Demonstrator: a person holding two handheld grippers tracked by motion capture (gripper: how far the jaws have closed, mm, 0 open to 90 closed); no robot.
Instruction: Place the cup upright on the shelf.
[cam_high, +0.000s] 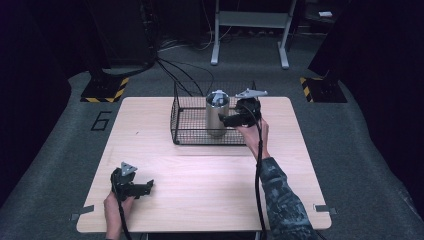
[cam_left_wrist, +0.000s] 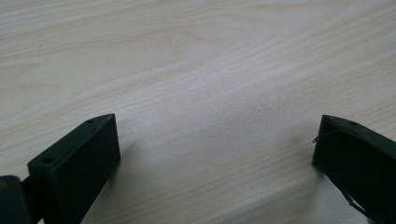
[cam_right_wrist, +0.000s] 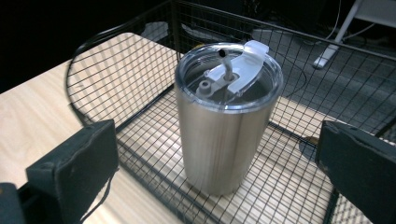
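Tumbler unlabelled, upright in wire basket; floor reads "6".

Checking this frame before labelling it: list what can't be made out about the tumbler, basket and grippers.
- Tumbler: contents hidden by steel wall and lid, right gripper view.
- Wire basket: near edge cut off at bottom, same view.
- Right gripper: jaw gap too small, high view.
- Left gripper: body cut off by bottom edge, left gripper view.

Left hand-held gripper low at the near left, jaws spread wide, hand curled behind it. Right hand-held gripper stretched far forward on an extended forearm (sleeve patterned), jaws likewise wide apart, clasping nothing.
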